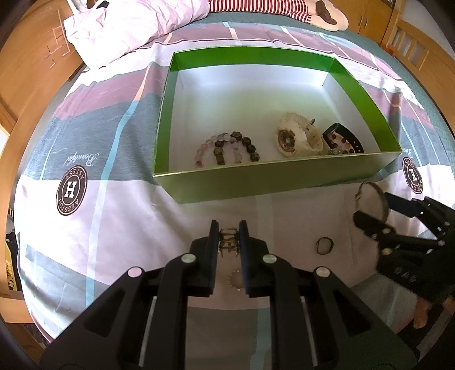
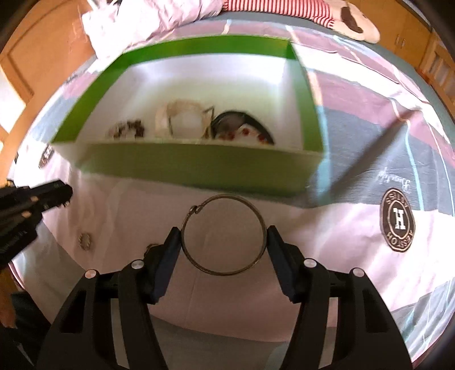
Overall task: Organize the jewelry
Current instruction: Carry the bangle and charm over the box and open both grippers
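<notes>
Sitting on a patchwork bedsheet (image 1: pixel 93 224) in pink, grey and white with round "H" logo prints, a shallow green cardboard box (image 1: pixel 273 182) with a white inside is seen in both views. Inside it, a pair of chunky bead bracelets (image 1: pixel 227 149), a cream plastic watch (image 1: pixel 295 136) and a black strap (image 1: pixel 349 136) are spotted near the front wall; they're crisp in the left wrist view but smeared by blur in the right one. The left gripper (image 1: pixel 229 237) is closed nearly all the way, and a small spiky metal hair claw (image 1: pixel 229 239) is pinched between its dark pads, just short of the box's front wall. Only a sliver of that is caught from the right camera, off at the left edge. The right gripper (image 2: pixel 224 242) is held fairly wide, and a thin round metal bangle (image 2: pixel 224 234) with a little hook clasp is wedged across it, both pads touching the ring's sides, in front of the box. Two loose bits are left on the sheet: a small dark ring (image 1: pixel 324 245) and a tiny pale beaded loop (image 1: pixel 234 280), the latter partly hidden behind the left gripper's fingers. A rumpled white duvet (image 1: pixel 128 25) and something red-striped (image 1: pixel 256 7) are piled behind the box, and wooden bed framing is seen around the edges.
</notes>
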A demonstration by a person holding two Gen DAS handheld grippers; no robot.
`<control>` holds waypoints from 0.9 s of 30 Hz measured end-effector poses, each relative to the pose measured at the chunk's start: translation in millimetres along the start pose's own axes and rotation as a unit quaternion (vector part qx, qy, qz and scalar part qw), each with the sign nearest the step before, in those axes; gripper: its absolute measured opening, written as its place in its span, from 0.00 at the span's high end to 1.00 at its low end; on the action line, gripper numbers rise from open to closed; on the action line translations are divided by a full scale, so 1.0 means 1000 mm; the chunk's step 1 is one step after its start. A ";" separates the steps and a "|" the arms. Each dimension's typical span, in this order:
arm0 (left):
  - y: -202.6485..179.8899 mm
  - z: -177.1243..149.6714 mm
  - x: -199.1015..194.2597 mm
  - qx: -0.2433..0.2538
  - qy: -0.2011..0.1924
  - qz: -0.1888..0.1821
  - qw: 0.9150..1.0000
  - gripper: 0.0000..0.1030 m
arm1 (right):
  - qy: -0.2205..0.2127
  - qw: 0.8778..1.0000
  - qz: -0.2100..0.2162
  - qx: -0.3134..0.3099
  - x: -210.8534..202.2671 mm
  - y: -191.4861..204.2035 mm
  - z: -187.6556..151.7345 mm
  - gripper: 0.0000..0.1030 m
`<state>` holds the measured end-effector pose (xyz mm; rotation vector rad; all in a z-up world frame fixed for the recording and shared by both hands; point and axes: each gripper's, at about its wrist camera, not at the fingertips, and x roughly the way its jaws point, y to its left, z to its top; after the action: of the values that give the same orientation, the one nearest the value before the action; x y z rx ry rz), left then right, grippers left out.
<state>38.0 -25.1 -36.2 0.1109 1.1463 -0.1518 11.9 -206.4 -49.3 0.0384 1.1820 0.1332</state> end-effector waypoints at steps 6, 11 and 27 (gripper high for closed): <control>-0.006 0.001 -0.005 0.006 -0.013 0.005 1.000 0.86 | -0.007 1.000 0.001 -0.018 -0.007 0.008 -0.002 0.40; -0.010 0.005 -0.020 0.006 -0.043 0.003 0.999 0.86 | -0.045 0.998 0.016 -0.029 -0.031 0.014 0.001 0.40; -0.020 0.050 -0.042 -0.001 -0.097 -0.031 0.995 0.86 | -0.140 0.990 0.031 -0.003 -0.058 0.003 0.046 0.40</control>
<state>62.0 -49.8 22.5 0.0566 0.9570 -0.2122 33.0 -209.1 22.0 0.0860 0.9011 0.1795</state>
